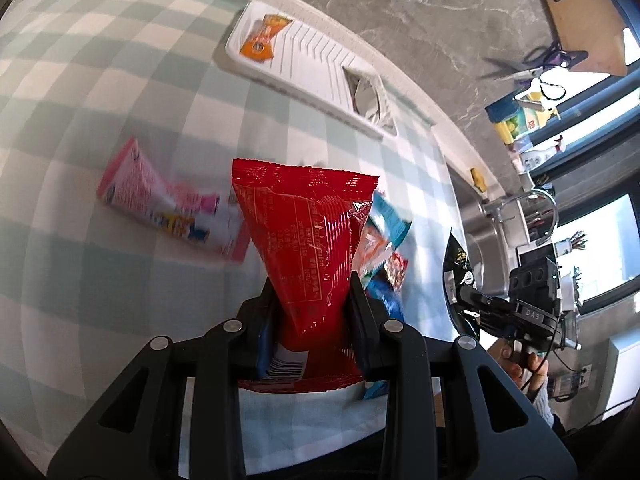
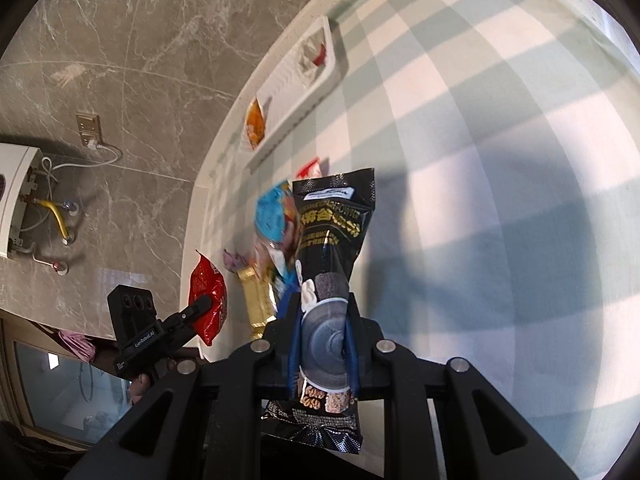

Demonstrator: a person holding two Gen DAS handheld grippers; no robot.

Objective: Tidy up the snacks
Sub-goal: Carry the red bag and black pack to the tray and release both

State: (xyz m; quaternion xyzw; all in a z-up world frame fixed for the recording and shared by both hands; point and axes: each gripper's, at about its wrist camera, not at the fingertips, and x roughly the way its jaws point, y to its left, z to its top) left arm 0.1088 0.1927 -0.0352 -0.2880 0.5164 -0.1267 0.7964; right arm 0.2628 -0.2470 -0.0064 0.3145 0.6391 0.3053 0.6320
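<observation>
In the left wrist view, the left hand-held gripper [image 1: 314, 300] is clamped on a glossy red snack packet [image 1: 298, 236], raised at frame centre above the checked surface [image 1: 80, 120]. A pink packet [image 1: 160, 204] lies at left, a blue packet [image 1: 380, 236] just right, and a white tray [image 1: 304, 68] holding 1 orange packet [image 1: 262, 42] sits upper centre. The slick, puffy film could slide out.

In the right wrist view, the right hand-held gripper [image 2: 322, 320] pinches a black snack packet [image 2: 332, 236] at centre. Gripped low, its top could sag and knock neighbours.

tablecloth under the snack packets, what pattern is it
Pale green and white checked tablecloth, clearest in the left wrist view.
</observation>
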